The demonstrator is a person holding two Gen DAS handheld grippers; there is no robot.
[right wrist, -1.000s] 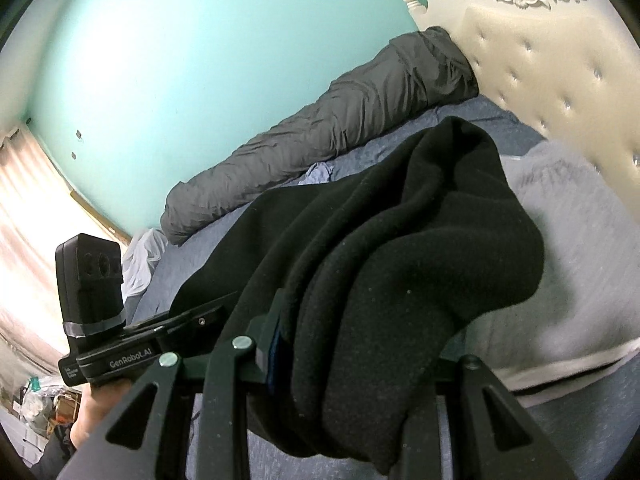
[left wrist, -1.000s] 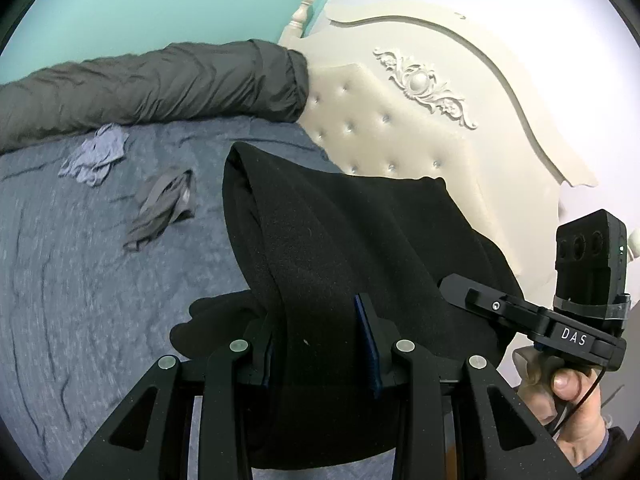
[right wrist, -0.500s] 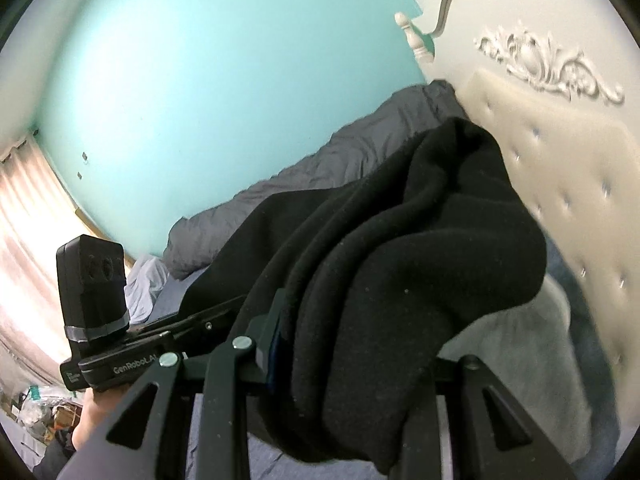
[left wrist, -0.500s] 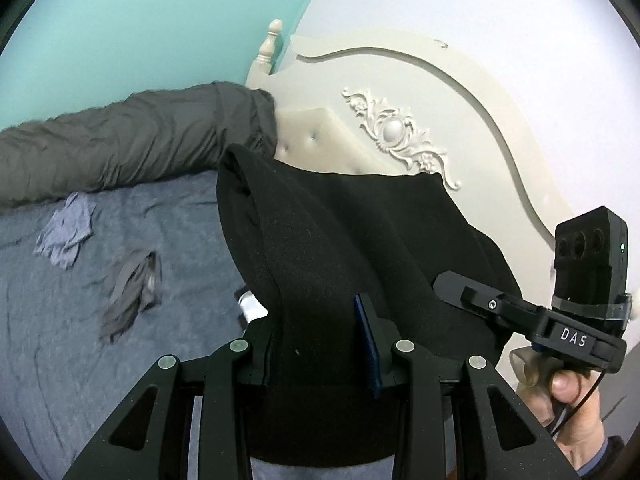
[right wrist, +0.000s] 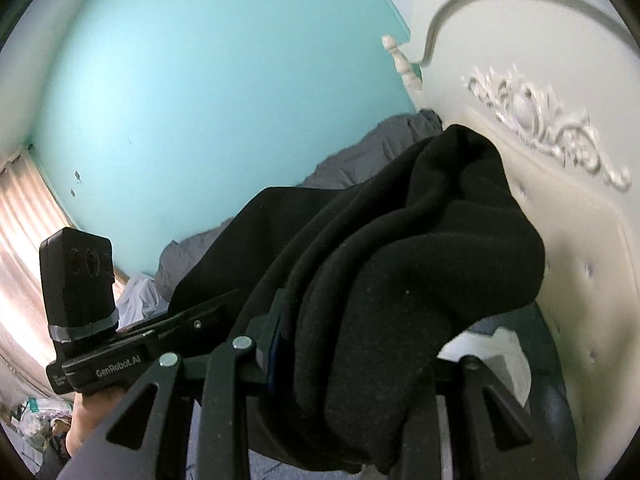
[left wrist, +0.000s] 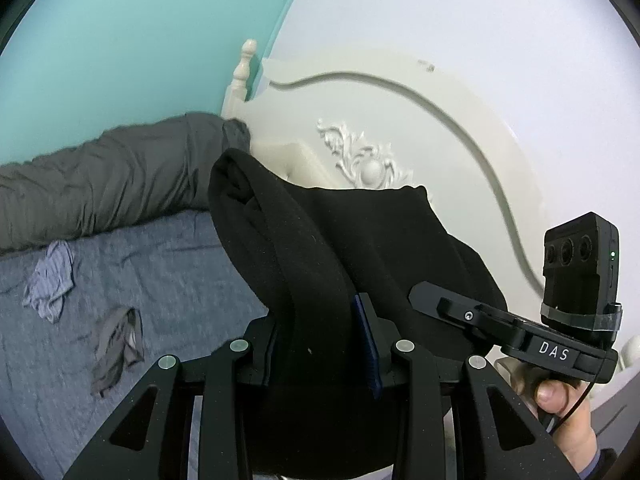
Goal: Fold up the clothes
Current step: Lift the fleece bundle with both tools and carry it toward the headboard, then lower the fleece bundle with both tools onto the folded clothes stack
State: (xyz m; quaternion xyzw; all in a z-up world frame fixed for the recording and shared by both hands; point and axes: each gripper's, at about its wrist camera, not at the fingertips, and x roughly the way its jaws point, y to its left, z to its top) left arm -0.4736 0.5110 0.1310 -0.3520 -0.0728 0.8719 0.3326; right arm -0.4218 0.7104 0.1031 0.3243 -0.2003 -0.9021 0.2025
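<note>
A black fleece garment (left wrist: pixel 332 264) is held up in the air between both grippers, above the bed. My left gripper (left wrist: pixel 320 344) is shut on a bunched fold of it, cloth draping over and below the fingers. In the right wrist view the same black garment (right wrist: pixel 400 260) hangs thick over my right gripper (right wrist: pixel 344 344), which is shut on it; its right finger is hidden under the cloth. The other hand-held gripper (left wrist: pixel 552 344) with a person's hand shows at the right of the left wrist view.
A blue-grey bed sheet (left wrist: pixel 168 280) lies below, with a light blue garment (left wrist: pixel 50 280) and a grey garment (left wrist: pixel 116 344) on it. A rolled grey duvet (left wrist: pixel 112 184) runs along the teal wall. The cream carved headboard (left wrist: pixel 400 128) stands close ahead. White cloth (right wrist: pixel 500 356) lies near the headboard.
Both grippers have risen with the black garment and tilted upward; the bed has dropped lower in view and more wall and headboard top shows. The grips are unchanged.
</note>
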